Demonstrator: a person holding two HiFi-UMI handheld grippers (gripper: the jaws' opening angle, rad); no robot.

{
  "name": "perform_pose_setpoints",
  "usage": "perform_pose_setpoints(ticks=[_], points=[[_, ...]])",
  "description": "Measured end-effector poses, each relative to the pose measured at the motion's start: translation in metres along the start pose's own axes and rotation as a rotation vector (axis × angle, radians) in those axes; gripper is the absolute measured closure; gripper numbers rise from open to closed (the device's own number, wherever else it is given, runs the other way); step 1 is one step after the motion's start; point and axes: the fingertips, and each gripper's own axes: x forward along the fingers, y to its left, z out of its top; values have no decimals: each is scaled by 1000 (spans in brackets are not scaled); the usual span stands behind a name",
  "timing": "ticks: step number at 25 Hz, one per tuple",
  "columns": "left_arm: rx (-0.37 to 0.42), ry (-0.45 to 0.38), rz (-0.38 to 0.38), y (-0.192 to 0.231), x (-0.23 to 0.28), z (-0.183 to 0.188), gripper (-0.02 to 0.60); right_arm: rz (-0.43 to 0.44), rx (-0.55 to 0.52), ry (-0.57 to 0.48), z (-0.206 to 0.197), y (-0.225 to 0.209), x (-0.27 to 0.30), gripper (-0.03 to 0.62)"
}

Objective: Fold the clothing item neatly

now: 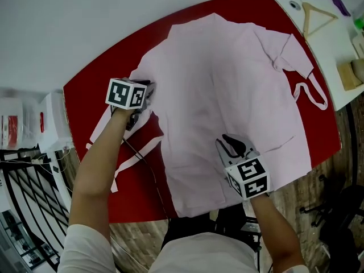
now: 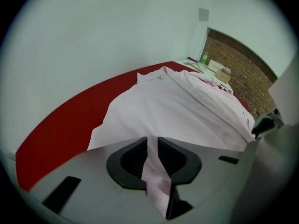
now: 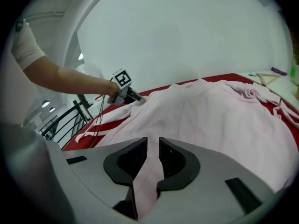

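A pale pink garment [image 1: 227, 90] lies spread flat across the red table [image 1: 94, 98], with its long ties trailing off at the left [image 1: 133, 159] and right [image 1: 311, 94]. My left gripper [image 1: 148, 92] sits at the garment's left edge. In the left gripper view its jaws [image 2: 152, 143] are shut on a fold of the pink fabric [image 2: 187, 106]. My right gripper [image 1: 230, 145] rests on the near part of the garment. Its jaws [image 3: 153, 146] are likewise shut on a strip of the pink cloth [image 3: 219, 115]. The left gripper [image 3: 122, 85] also shows in the right gripper view.
A white counter [image 1: 335, 44] adjoins the table's right end, carrying a wooden hanger [image 1: 315, 17] and small boxes. Black railings [image 1: 23, 198] stand off the left side. The wooden floor [image 1: 307, 186] shows past the table's near edge. A brick wall [image 2: 243, 69] rises beyond the far end.
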Motion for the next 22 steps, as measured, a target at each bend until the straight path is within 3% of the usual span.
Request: perform_pose_setpoints(ticks=[5, 12, 22], points=[[-4, -24, -51, -3, -10, -21, 543, -62, -69, -15, 37, -26, 38, 513], [37, -51, -112, -14, -7, -29, 545, -128, -173, 70, 40, -70, 66, 513], [16, -76, -197, -32, -7, -28, 546, -61, -381, 98, 85, -51, 118, 520]])
